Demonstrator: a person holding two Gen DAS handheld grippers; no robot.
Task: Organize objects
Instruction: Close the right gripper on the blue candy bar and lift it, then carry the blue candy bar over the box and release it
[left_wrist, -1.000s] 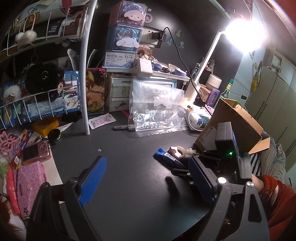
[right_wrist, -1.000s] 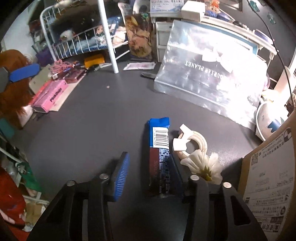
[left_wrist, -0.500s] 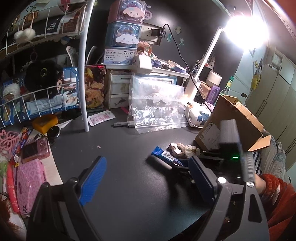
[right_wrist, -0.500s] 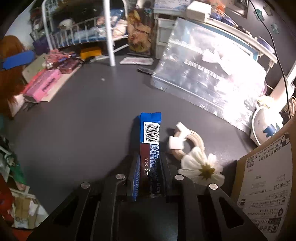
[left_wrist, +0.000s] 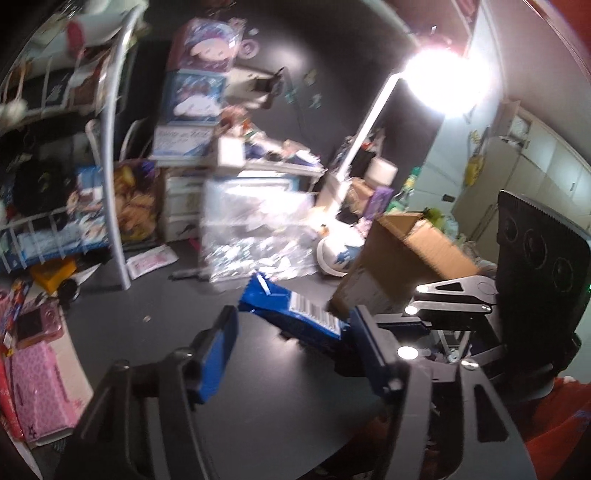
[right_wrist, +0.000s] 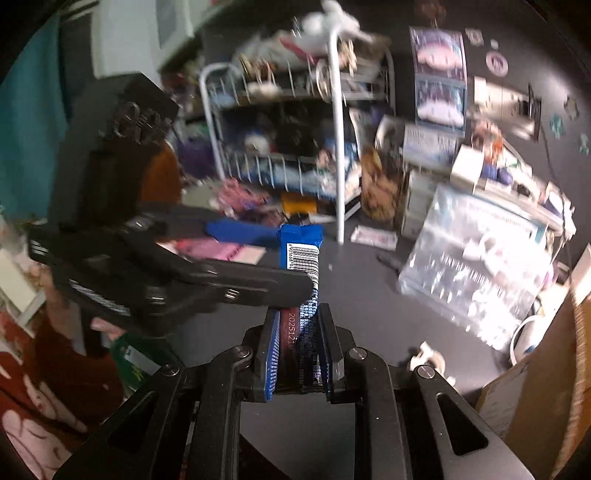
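Note:
My right gripper (right_wrist: 300, 354) is shut on a blue snack bar (right_wrist: 301, 280) with a white barcode and holds it lifted off the dark table. The bar also shows in the left wrist view (left_wrist: 295, 314), in the air between my left gripper's blue pads. My left gripper (left_wrist: 291, 350) is open around the bar's free end, not touching it as far as I can tell. In the right wrist view the left gripper's black body (right_wrist: 147, 273) crosses in front of the bar.
A clear zip bag (left_wrist: 255, 236) leans at the back of the table (left_wrist: 258, 398). A cardboard box (left_wrist: 399, 266) stands at the right. A white wire rack (right_wrist: 295, 122) of toys stands at the left. A white flower clip (right_wrist: 430, 360) lies on the table.
The right gripper shut on the snack bar and lifted it off the table. The left gripper moved in around the bar's free end, its jaws narrower than before.

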